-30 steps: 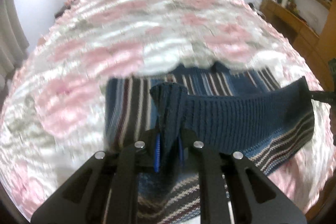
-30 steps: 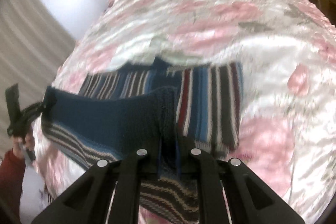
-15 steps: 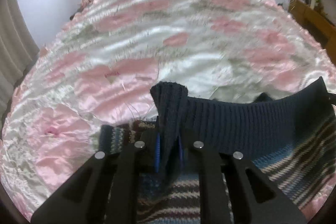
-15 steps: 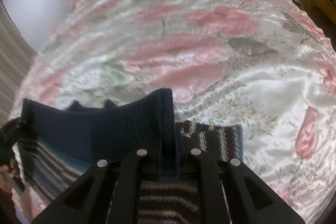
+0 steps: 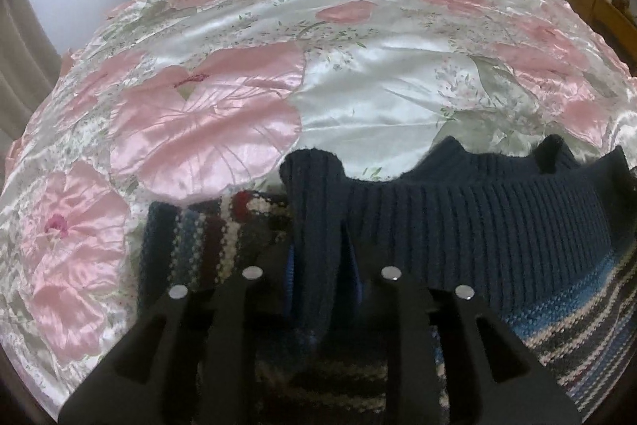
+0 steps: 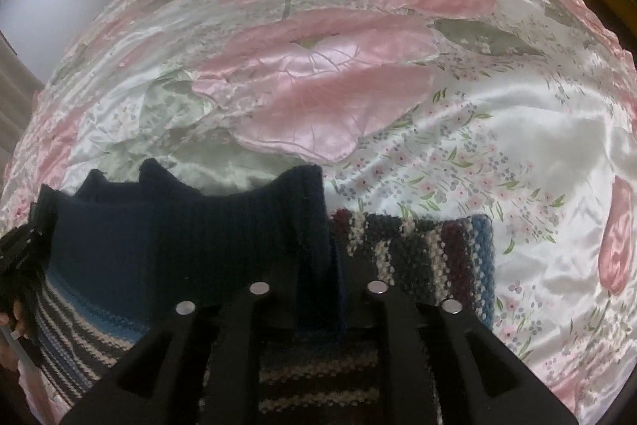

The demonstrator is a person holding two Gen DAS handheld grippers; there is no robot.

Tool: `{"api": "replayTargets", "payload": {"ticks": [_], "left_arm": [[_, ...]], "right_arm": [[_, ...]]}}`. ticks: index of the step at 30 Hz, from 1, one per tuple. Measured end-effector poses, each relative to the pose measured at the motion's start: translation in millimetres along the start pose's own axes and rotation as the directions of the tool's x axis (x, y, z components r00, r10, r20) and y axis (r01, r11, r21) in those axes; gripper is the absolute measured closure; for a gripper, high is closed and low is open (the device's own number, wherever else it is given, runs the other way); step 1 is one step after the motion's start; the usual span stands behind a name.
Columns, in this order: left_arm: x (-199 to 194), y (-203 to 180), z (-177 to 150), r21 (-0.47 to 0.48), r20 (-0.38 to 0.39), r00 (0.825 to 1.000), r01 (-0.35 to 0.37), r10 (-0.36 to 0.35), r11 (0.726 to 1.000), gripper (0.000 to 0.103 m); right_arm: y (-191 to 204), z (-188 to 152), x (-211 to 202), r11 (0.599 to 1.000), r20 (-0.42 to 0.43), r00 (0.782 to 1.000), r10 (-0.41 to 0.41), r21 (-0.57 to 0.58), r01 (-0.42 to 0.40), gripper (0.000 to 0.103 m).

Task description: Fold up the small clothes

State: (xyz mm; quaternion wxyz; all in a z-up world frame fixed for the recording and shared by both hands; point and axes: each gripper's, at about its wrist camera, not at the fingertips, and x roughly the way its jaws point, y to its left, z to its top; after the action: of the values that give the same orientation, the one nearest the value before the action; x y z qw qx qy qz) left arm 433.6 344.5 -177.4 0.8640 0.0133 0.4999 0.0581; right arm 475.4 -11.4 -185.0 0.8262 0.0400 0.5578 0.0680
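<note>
Over the bed [image 5: 358,86], near its foot, each tool, left [image 5: 320,266] and right [image 6: 318,285], is clamped on the striped sweater's [image 5: 497,234] navy hem; one fold looks underway, laying and later folds remain.

Bedspread [image 5: 378,98] beyond sweater [image 5: 477,226] bare, passable

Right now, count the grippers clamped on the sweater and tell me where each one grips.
2. The left gripper is shut on the sweater at the left end of its navy ribbed hem; the right gripper is shut on the right end. None seems hidden.
</note>
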Motion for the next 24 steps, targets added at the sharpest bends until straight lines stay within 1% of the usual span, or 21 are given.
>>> {"api": "replayTargets", "payload": {"ticks": [1, 2, 4, 5, 6, 7, 8, 10, 11, 12, 15, 17, 18, 19, 21, 23, 24], "left_arm": [[-6.2, 3.3, 0.1, -0.009, 0.010, 1.000, -0.004, 0.004, 1.000, 0.072], [-13.3, 7.6, -0.2, -0.021, 0.018, 1.000, -0.012, 0.013, 1.000, 0.071], [-28.4, 16.8, -2.4, -0.040, 0.046, 0.999, -0.005, 0.007, 0.999, 0.063], [-38.7, 20.3, -6.2, -0.030, 0.068, 0.998, -0.011, 0.013, 0.999, 0.062], [-52.9, 24.3, -14.5, -0.017, 0.090, 0.995, -0.027, 0.028, 0.999, 0.061], [-65.0, 27.8, -24.4, -0.007, 0.101, 0.995, -0.019, 0.020, 1.000, 0.060], [-73.4, 30.0, -32.2, 0.002, 0.102, 0.995, -0.004, 0.004, 1.000, 0.059], [-95.3, 35.9, -63.6, 0.014, 0.081, 0.997, 0.014, -0.015, 1.000, 0.054], [-101.5, 38.3, -74.2, 0.011, 0.073, 0.997, 0.033, -0.033, 0.999, 0.053], [-110.0, 41.0, -92.4, 0.007, 0.059, 0.997, 0.058, -0.059, 0.998, 0.052], [-126.7, 41.9, -130.1, 0.001, 0.065, 0.996, 0.069, -0.069, 0.998, 0.052], [-129.7, 41.5, -143.4, -0.016, 0.063, 0.995, 0.072, -0.071, 0.997, 0.052], [-129.7, 39.7, -148.9, -0.020, 0.058, 0.995, 0.083, -0.082, 0.996, 0.052], [-128.4, 37.2, -152.7, -0.018, 0.053, 0.995, 0.083, -0.082, 0.996, 0.051], [-122.4, 32.1, -157.4, -0.018, 0.029, 0.997, 0.071, -0.070, 0.997, 0.051], [-116.5, 28.6, -158.9, -0.028, 0.000, 0.997, 0.073, -0.073, 0.997, 0.050], [-113.0, 26.1, -158.0, -0.026, -0.013, 0.998, 0.069, -0.069, 0.997, 0.050]], "right_arm": [[-0.9, -0.5, -3.3, 1.000, -0.001, 1.000, -0.001, 0.000, 0.001, 0.077], [-2.4, -1.6, -8.4, 1.000, -0.002, 1.000, -0.004, -0.002, 0.004, 0.066], [-9.3, -6.8, -23.2, 1.000, 0.001, 1.000, -0.011, 0.012, 0.011, 0.055], [-13.2, -11.1, -31.4, 1.000, 0.000, 1.000, 0.011, 0.019, -0.011, 0.055], [-17.4, -19.7, -44.9, 0.999, -0.002, 0.999, 0.050, 0.007, -0.050, 0.056], [-18.9, -25.8, -52.1, 0.999, -0.001, 0.999, 0.054, -0.006, -0.054, 0.055], [-23.4, -40.6, -66.3, 0.998, -0.008, 0.998, 0.060, -0.026, -0.060, 0.054], [-30.6, -64.3, -83.4, 0.994, -0.031, 0.995, 0.099, -0.044, -0.100, 0.052], [-34.8, -78.3, -91.3, 0.993, -0.044, 0.993, 0.106, -0.053, -0.108, 0.052], [-39.3, -96.6, -100.6, 0.992, -0.059, 0.993, 0.102, -0.066, -0.105, 0.052], [-51.3, -137.6, -115.6, 0.990, -0.089, 0.989, 0.116, -0.068, -0.122, 0.052], [-57.1, -155.0, -120.0, 0.986, -0.105, 0.983, 0.151, -0.053, -0.157, 0.052], [-58.2, -162.7, -119.3, 0.984, -0.121, 0.980, 0.160, -0.055, -0.167, 0.052], [-57.1, -168.4, -117.7, 0.985, -0.129, 0.980, 0.151, -0.069, -0.161, 0.052], [-52.8, -174.9, -113.1, 0.984, -0.143, 0.982, 0.125, -0.107, -0.140, 0.056], [-48.7, -176.5, -110.9, 0.984, -0.133, 0.986, 0.098, -0.135, -0.116, 0.066], [-47.7, -175.6, -109.3, 0.984, -0.135, 0.987, 0.087, -0.144, -0.106, 0.070]]}}
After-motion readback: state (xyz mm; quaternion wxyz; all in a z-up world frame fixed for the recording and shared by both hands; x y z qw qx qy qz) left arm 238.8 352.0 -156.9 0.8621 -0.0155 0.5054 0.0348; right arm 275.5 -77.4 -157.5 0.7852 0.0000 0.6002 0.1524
